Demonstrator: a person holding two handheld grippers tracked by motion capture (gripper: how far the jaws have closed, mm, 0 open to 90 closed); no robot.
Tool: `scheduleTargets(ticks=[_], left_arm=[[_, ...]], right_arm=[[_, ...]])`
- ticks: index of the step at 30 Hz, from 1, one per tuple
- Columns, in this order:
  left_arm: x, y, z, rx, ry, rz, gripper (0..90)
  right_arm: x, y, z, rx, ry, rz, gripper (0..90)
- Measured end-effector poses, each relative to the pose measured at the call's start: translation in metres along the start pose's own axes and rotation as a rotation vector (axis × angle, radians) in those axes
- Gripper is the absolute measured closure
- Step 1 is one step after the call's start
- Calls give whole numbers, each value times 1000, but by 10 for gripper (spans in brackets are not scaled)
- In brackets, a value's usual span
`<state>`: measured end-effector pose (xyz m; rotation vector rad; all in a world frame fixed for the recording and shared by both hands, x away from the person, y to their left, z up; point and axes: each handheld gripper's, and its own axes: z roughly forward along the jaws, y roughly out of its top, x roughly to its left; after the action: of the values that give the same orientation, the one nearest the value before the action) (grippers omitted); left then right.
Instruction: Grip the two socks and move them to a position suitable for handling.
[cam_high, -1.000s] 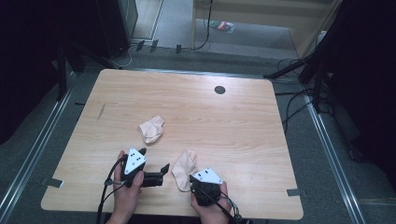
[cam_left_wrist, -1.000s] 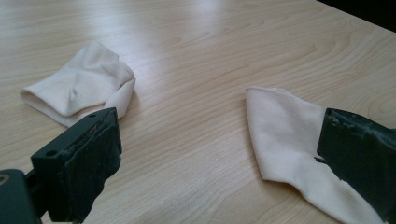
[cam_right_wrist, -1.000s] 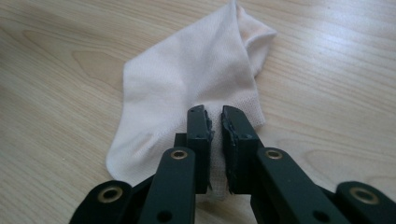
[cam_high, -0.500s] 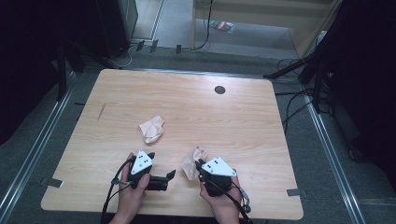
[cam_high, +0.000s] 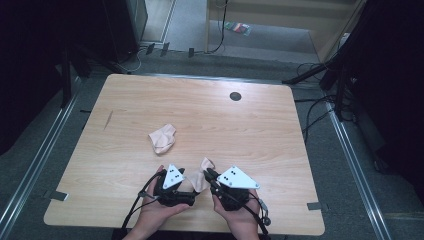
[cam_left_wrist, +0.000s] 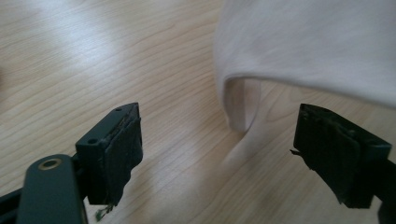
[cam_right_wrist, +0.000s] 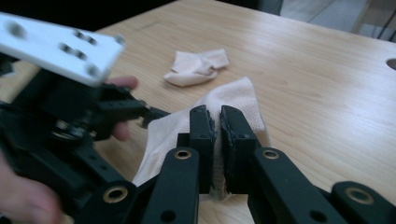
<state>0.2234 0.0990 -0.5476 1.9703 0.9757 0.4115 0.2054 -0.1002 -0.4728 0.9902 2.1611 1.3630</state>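
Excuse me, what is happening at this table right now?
A person works on a pale pink sock near the front edge of the wooden table, with a gripper in each hand. The right gripper is shut on the sock and lifts part of it. The left gripper is open, its fingers on either side of the sock's edge. A second sock lies crumpled farther back.

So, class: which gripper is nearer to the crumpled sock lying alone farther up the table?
Left. The left gripper sits just below the lone sock, jaws open beside the near sock. The right gripper is farther to the side, shut on the near sock.
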Motion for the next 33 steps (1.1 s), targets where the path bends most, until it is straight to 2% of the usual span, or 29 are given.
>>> scheduleTargets(ticks=[1, 2, 3, 5, 6, 7, 8, 10, 14, 15, 16, 18, 21, 23, 25, 27, 31, 32, 33], left_arm=[[0, 0, -2, -24, 13, 20, 320], [0, 0, -2, -24, 13, 20, 407], [1, 0, -3, -40, 10, 26, 407], [5, 1, -8, -74, -1, 36, 666], [6, 2, -11, -78, 22, 47, 764], [8, 2, -14, -81, 42, 57, 842], [10, 3, -16, -94, 40, 55, 869], [14, 3, -24, -114, 72, 82, 882], [17, 4, -35, -142, 115, 106, 883], [17, 5, -42, -155, 146, 118, 883], [17, 5, -42, -155, 146, 118, 883], [16, 4, -47, -156, 180, 146, 883], [10, 1, -49, -127, 242, 206, 883], [6, -3, -48, -88, 270, 237, 882], [2, -7, -44, -45, 288, 246, 881], [-1, -10, -39, -16, 277, 237, 880], [-8, -13, -29, 34, 215, 245, 842], [-7, -13, -29, 37, 198, 234, 805], [-5, -13, -29, 25, 161, 207, 768]], right_arm=[[2, 3, -2, -12, 24, -7, 852], [2, 3, -2, -12, 24, -7, 852], [3, 3, -3, -22, 38, -13, 853], [4, 4, -4, -36, 68, -10, 853], [3, 5, -5, -39, 80, -5, 854], [2, 4, -5, -42, 78, -6, 854], [1, 4, -4, -41, 75, -3, 855], [-2, 2, -3, -33, 71, 11, 857], [-7, -1, 0, -20, 57, 15, 860], [-8, -4, 3, -7, 50, 20, 861], [-8, -4, 3, -7, 50, 20, 861], [-9, -7, 7, 8, 47, 20, 862], [-11, -12, 14, 29, 49, 31, 865], [-12, -16, 20, 53, 47, 30, 865], [-15, -23, 27, 90, 37, 36, 865], [-19, -29, 33, 116, 32, 41, 865], [-25, -39, 41, 179, 4, 29, 865], [-28, -42, 43, 196, -5, 26, 865], [-30, -44, 44, 209, -25, 21, 865]])
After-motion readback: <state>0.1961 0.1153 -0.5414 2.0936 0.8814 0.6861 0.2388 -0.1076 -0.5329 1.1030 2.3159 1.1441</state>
